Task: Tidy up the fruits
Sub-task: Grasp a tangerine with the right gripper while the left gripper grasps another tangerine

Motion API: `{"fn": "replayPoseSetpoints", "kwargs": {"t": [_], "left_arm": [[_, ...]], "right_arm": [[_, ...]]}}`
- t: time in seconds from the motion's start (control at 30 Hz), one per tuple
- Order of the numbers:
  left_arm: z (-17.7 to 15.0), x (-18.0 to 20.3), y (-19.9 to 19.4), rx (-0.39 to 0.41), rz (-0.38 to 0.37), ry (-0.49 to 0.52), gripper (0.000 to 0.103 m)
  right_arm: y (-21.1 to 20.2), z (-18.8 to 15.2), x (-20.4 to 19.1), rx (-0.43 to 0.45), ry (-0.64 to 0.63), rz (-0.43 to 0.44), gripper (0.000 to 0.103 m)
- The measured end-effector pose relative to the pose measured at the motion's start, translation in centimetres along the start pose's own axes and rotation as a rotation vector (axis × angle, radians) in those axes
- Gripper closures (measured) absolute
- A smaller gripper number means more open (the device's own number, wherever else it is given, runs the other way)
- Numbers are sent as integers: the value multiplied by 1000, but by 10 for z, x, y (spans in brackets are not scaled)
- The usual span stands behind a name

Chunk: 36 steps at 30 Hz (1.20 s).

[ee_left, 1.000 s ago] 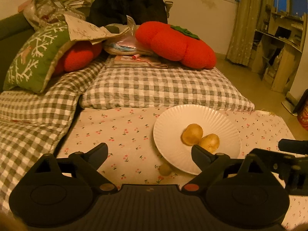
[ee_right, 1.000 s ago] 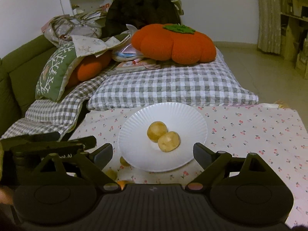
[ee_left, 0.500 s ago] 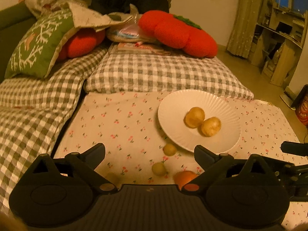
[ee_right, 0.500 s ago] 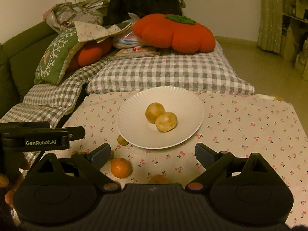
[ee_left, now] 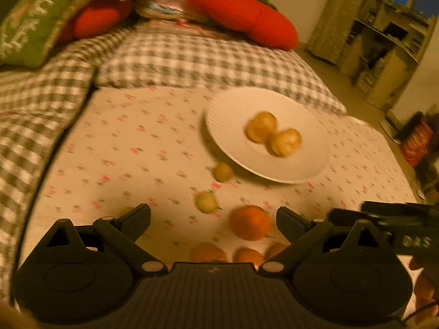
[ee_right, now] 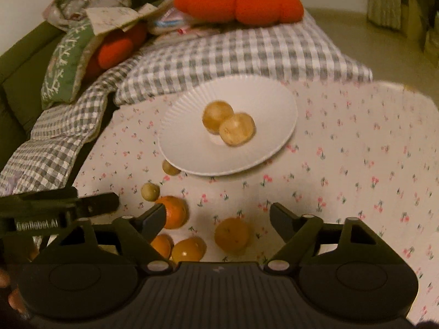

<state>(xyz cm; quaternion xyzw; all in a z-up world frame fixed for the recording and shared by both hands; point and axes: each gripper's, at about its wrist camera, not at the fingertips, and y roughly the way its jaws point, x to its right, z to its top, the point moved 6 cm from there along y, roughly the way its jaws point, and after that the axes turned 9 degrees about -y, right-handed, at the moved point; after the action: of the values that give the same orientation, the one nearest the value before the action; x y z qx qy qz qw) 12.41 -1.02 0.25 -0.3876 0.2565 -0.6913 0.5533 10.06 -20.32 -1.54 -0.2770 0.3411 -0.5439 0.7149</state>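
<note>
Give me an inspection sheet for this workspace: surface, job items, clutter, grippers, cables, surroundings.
Surface: cherry-print cloth, bare on the right side.
Job's things: white plate holds two tan fruits; four oranges and two small green fruits loose on the cloth.
Clutter: nothing seen on the cloth.
Grippers: left gripper open, empty; right gripper open, its jaws have just been closing, empty.
Cables: nothing seen.
Surroundings: checked bedding, orange cushion, green pillow.

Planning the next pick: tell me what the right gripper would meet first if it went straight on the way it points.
Probably the orange lying on the cloth between the open fingers of the right gripper; nothing sits in front of it. Depth is hard to judge.
</note>
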Motion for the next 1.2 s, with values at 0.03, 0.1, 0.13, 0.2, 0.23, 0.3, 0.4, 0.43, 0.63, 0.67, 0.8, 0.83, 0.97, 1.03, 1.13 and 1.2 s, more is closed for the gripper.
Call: {"fn": "replayPoseSetpoints", "kwargs": {"t": [0.03,0.1,0.13,0.2,0.23,0.3,0.4,0.43,0.63,0.67,0.8,0.83,0.97,1.03,1.13,1.2], "left_arm": [[-3,3,4,-13,-4,9,13],[-7,6,12,-30,6,25,13],[-8,8,16,-36,13,31,13],[-11,8,23,-53,17,26,13],[-12,9,26,-60,10,18,14],[-14,9,30,-73,8,12,16],[-13,9,36,-71,-15,-8,17],[-12,9,38,-73,-26,-24,17],[-13,11,51,-98,-67,-86,27],[-14,12,53,-102,-66,-83,28],[-18,15,60,-105,-41,-48,35],[-19,16,62,-109,-39,-43,37],[-21,17,68,-120,-36,-38,46],[-21,19,68,-111,-31,-17,59],[-21,19,67,-117,-32,-27,75],[-20,18,67,-116,-31,-33,75]], "right_arm": [[2,-1,1,-5,1,-13,30],[5,-4,3,-16,-3,-41,34],[7,-5,4,-22,-4,-46,36],[10,-7,4,-38,-6,-47,39],[12,-9,3,-45,-11,-51,43],[15,-10,3,-54,-23,-65,47],[23,-13,6,-76,-18,-68,49],[24,-13,6,-86,-13,-63,52],[29,-16,0,-107,-38,-50,56],[29,-17,-1,-106,-44,-51,57],[33,-19,-3,-120,-61,-50,62],[34,-19,-3,-121,-66,-55,64],[38,-21,-3,-123,-84,-74,69],[38,-21,-2,-122,-85,-76,70],[37,-20,-3,-115,-78,-76,71],[36,-19,-3,-113,-77,-77,71]]}}
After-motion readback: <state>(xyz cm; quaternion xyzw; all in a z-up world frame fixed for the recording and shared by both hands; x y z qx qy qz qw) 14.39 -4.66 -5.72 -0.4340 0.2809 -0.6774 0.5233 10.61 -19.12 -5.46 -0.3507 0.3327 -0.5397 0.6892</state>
